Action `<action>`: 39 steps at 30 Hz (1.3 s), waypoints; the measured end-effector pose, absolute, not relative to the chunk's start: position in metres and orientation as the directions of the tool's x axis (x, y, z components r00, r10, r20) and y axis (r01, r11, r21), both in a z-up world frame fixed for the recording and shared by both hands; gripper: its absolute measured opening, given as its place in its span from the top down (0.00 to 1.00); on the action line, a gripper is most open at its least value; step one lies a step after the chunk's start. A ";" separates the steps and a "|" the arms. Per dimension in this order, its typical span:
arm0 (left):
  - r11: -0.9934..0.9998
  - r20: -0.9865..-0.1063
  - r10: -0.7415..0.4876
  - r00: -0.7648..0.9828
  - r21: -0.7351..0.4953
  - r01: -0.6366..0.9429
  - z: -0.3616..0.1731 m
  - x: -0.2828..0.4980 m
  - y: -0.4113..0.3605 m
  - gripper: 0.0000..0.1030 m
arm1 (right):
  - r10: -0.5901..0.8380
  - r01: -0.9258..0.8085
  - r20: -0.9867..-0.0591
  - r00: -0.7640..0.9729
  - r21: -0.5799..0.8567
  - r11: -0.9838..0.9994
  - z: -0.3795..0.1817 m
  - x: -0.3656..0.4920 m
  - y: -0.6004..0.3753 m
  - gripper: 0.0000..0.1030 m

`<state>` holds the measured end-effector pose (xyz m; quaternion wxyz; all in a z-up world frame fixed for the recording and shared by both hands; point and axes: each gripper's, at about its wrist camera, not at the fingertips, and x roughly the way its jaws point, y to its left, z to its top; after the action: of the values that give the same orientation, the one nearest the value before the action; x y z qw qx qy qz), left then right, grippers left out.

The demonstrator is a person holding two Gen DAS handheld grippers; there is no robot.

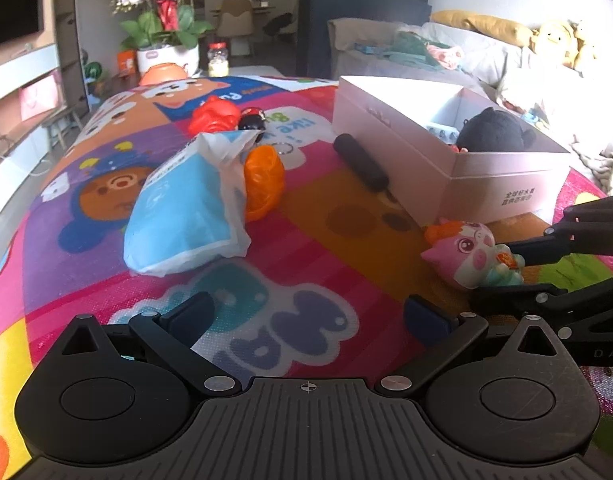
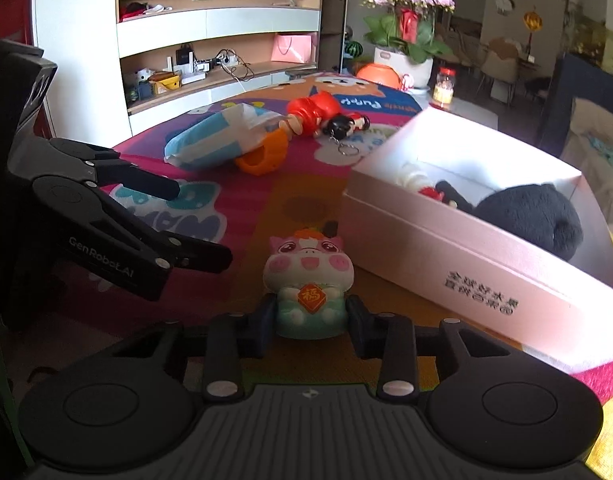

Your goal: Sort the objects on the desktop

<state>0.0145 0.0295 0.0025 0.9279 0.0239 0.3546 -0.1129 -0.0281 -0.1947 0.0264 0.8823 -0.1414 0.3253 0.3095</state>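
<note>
On the colourful play mat (image 2: 242, 208), just in front of the pink box (image 2: 458, 264), my right gripper (image 2: 311, 322) has its two fingers pressed against either side of the pink toy figure (image 2: 308, 280), clamped low on its pale green body. The figure stands upright, long axis vertical, face and red badge turned back towards my right wrist camera. The box is open at the top, and a black plush toy (image 2: 534, 216) lies inside it. My left gripper (image 1: 306, 316) hovers over the mat with its fingers spread wide apart and nothing between them. Further along the mat, a blue-and-white bag (image 1: 186, 204) lies on its side, its long axis running away from me, touching an orange plastic piece (image 1: 264, 180).
</note>
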 end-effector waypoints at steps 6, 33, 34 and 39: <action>0.973 -0.658 -0.201 0.726 -0.048 0.226 0.002 0.014 0.031 0.00 | 0.438 -0.629 -0.664 0.605 -0.062 0.775 0.028 -0.031 -0.195 0.65; 0.891 -0.626 -0.396 0.672 -0.085 0.445 0.018 0.033 -0.046 0.00 | 0.371 -0.522 -0.627 0.686 -0.068 0.850 0.022 -0.059 -0.242 0.65; 0.893 -0.627 -0.393 0.673 -0.085 0.442 0.017 0.034 -0.046 0.00 | 0.375 -0.523 -0.623 0.686 -0.064 0.850 0.022 -0.059 -0.242 0.65; 0.896 -0.630 -0.387 0.673 -0.083 0.437 0.017 0.035 -0.046 0.00 | 0.402 -0.532 -0.600 0.692 -0.047 0.846 0.022 -0.062 -0.247 0.65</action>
<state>0.0350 -0.0455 0.0165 0.9139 0.0371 0.3354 -0.2255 -0.0623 -0.2472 0.0216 0.9133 -0.1091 0.2978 0.2555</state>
